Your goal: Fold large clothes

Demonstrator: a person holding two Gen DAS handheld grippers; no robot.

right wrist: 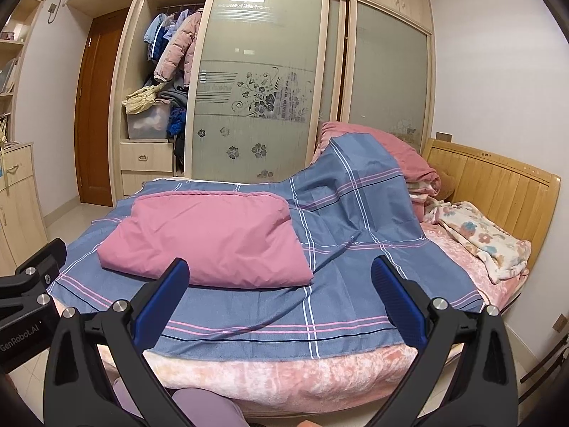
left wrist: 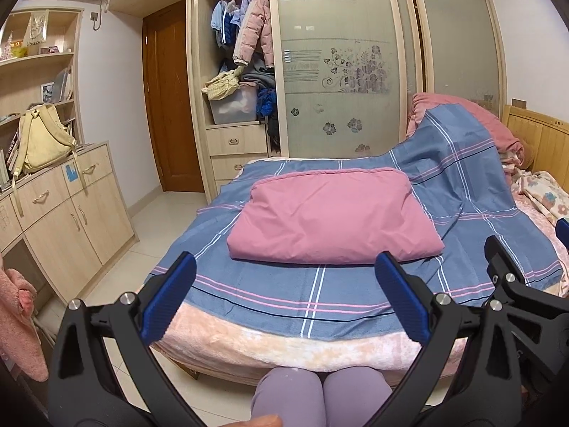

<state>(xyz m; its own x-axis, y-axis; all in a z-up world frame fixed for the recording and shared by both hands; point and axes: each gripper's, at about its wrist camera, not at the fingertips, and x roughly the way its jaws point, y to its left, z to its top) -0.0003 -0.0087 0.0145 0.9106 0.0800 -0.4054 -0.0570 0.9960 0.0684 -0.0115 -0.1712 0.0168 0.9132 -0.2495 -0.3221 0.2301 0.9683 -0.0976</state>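
A pink garment [left wrist: 330, 217] lies folded into a thick rectangle on the blue plaid sheet [left wrist: 270, 284] that covers the bed; in the right wrist view the pink garment [right wrist: 209, 240] sits left of centre on the plaid sheet [right wrist: 341, 284]. My left gripper [left wrist: 284, 277] hangs open over the bed's near edge, just short of the fold, nothing between its blue pads. My right gripper [right wrist: 279, 281] is open too, beside the fold's near right corner and held above the sheet. Part of the right gripper [left wrist: 505, 267] shows at the right of the left wrist view.
The plaid sheet rises over a pile of pink bedding [right wrist: 384, 146] at the back right. A floral blanket [right wrist: 483, 238] lies by the wooden headboard [right wrist: 498, 185]. Behind stand a wardrobe with frosted doors [right wrist: 256, 85], a cabinet [left wrist: 71, 213] with a yellow backpack [left wrist: 42, 135], and a person's knees [left wrist: 320, 395] below.
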